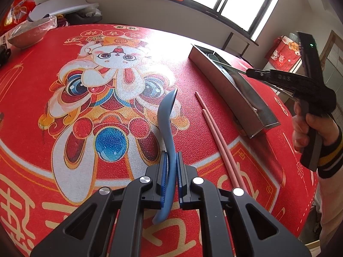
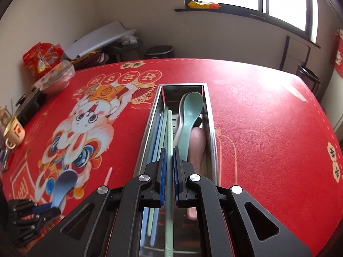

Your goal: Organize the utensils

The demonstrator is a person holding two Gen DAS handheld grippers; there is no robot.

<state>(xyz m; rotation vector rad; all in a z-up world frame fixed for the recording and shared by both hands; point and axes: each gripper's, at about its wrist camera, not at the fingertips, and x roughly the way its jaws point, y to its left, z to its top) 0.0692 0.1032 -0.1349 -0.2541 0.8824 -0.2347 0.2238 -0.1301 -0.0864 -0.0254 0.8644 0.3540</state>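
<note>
My left gripper [image 1: 171,157] is shut on the handle of a blue spoon [image 1: 168,107], whose bowl points up and away over the red tablecloth. Two pink chopsticks [image 1: 216,132] lie on the cloth just right of it. My right gripper [image 2: 170,152] is shut on a pale green chopstick [image 2: 170,124], held lengthwise over the steel utensil tray [image 2: 148,128]. In the tray lie blue and green chopsticks [image 2: 159,132] on the left and a green spoon [image 2: 190,111], a white spoon and a pink spoon [image 2: 197,147] on the right. The left wrist view shows the right gripper [image 1: 249,72] above the tray [image 1: 216,79].
A covered bowl [image 2: 55,77], a mug [image 2: 15,132] and a red snack bag [image 2: 42,57] stand along the table's far left edge. A hand and striped cuff [image 1: 321,141] hold the right gripper. The table's right edge drops off beyond the tray.
</note>
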